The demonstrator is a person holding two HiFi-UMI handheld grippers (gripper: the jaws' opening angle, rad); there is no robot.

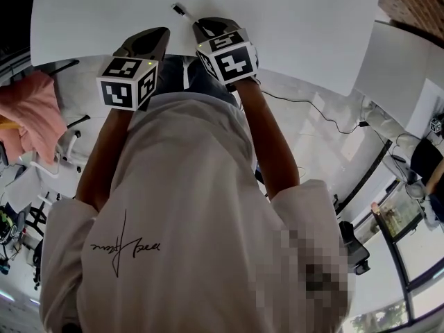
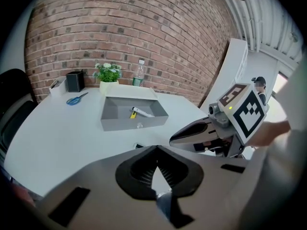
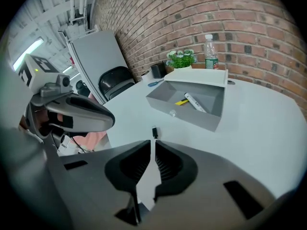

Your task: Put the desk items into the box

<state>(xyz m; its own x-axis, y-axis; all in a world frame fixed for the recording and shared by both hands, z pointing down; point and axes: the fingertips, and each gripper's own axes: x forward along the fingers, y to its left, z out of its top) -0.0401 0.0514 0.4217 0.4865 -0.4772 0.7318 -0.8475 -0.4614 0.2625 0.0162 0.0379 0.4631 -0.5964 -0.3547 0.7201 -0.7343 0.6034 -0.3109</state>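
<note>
Left gripper [image 2: 155, 151]: clenched, empty.
Right gripper [image 3: 152, 143]: jaws slightly apart, empty.
Grey rectangular box [image 3: 192, 118]: far, holds white marker [image 3: 194, 102].

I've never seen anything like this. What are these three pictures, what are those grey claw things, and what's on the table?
No robot here: a person holds a hand-held gripper in each hand. One picture looks down from a head camera; the others ride on each gripper. The left gripper is shut, the right gripper slightly apart; both empty. On the white round table: blue-handled scissors, a small black stick, and an open grey box holding a white marker.
</note>
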